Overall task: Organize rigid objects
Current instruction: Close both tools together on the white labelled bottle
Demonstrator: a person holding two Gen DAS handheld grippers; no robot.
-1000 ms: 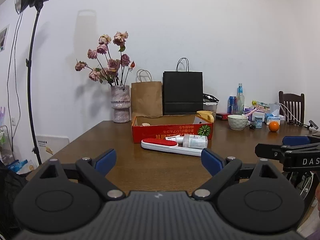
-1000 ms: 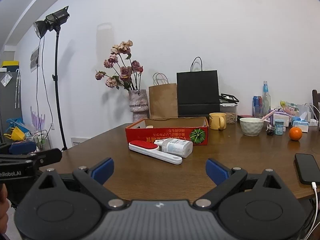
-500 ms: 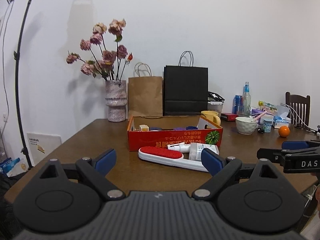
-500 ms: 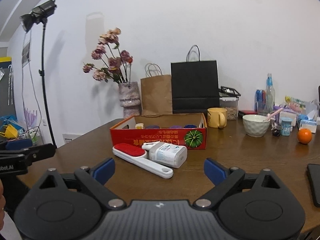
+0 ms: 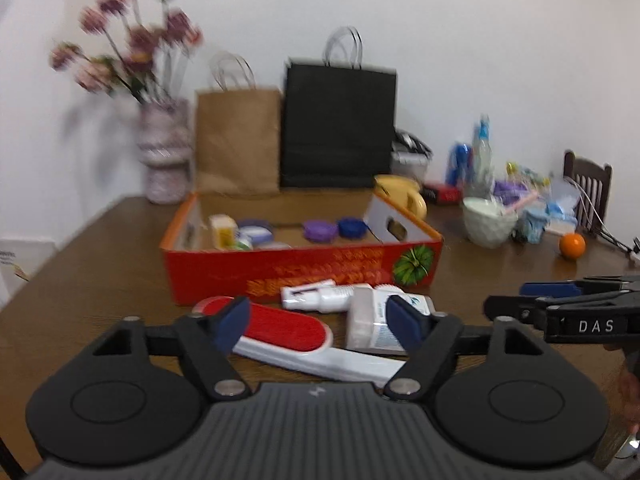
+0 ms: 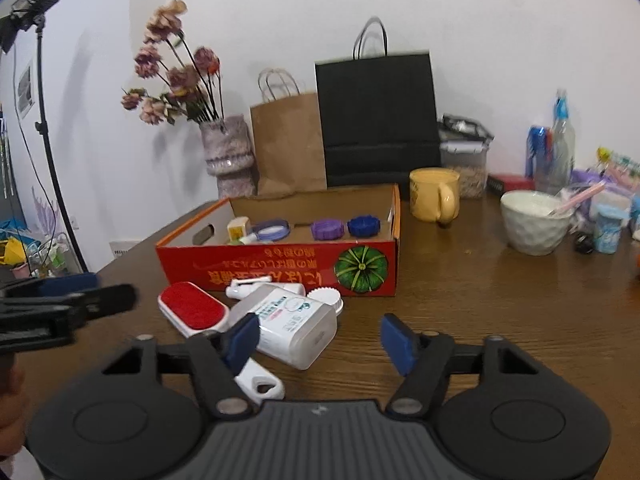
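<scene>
Two hand-held grippers, left (image 5: pixel 318 320) and right (image 6: pixel 318 340), both wide apart, empty, above lint brush (image 5: pixel 288 330) and white bottle (image 6: pixel 290 326).

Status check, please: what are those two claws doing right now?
Left gripper and right gripper open, empty. Red-padded white lint brush, white plastic bottle loose before red cardboard box. Nothing blocking.

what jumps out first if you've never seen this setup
The red cardboard box with a green pumpkin print sits mid-table, holding small jars and lids. Just in front of it lie a red-and-white lint brush and a white bottle on its side, with both open grippers, left and right, close above them.
</scene>
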